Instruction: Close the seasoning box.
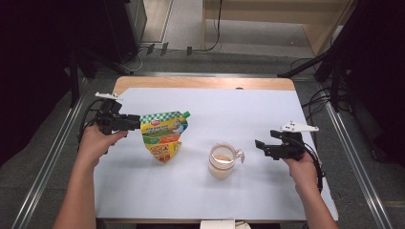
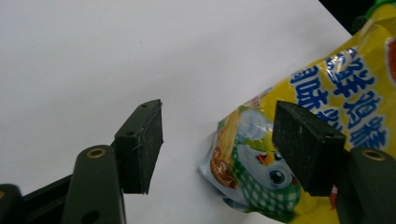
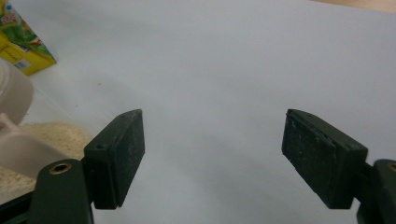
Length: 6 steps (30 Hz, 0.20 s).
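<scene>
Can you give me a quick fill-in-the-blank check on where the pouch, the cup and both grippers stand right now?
1. The left gripper is at the pouch with its jaws ____.
2. The cup stands on the white sheet between the pouch and the ____ gripper.
3. The right gripper is open and holds ____.
4. The pouch's cap is coloured ____.

Missing words: open; right; nothing; green

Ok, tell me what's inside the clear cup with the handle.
The cup holds a pale beige, grainy powder filling its lower part; the right gripper view shows the same stuff. Whether anything lies buried under the powder cannot be seen.
</scene>
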Tool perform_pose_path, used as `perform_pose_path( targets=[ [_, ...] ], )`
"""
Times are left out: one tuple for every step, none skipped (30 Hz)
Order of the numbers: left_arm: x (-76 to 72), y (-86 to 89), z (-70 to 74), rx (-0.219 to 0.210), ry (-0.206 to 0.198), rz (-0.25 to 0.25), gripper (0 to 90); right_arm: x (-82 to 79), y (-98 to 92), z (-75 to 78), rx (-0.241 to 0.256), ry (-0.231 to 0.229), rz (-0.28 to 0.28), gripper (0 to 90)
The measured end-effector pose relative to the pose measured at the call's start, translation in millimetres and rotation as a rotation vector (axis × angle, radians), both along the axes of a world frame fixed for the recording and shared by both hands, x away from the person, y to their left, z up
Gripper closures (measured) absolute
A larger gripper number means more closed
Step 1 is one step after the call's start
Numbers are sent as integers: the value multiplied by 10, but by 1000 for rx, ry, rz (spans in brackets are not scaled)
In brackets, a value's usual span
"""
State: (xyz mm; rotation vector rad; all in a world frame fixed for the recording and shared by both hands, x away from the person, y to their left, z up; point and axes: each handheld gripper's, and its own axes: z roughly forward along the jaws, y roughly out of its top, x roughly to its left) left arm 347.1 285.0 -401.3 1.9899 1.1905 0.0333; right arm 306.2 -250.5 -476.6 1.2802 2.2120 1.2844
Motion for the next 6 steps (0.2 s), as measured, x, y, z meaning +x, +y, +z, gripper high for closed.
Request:
perform_pose_path(
  targets=[
    [5, 2, -5, -5, 2, 4, 322, 4, -3, -6, -3, 4, -5, 220],
    [9, 5, -7, -6, 4, 7, 321, 5, -3, -8, -6, 4, -5, 220],
    [11, 9, -8, -3, 2, 4, 321, 5, -1, -10, -6, 3, -5, 220],
    [14, 12, -11, -2, -1, 3, 319, 6, -1, -10, -8, 2, -2, 219],
    [18, 15, -19, 0, -6, 3, 311, 6, 0, -11, -10, 2, -3, 220],
    [22, 15, -26, 17, -8, 17, 300, 8, 0, -13, -10, 1, -2, 219]
  ],
)
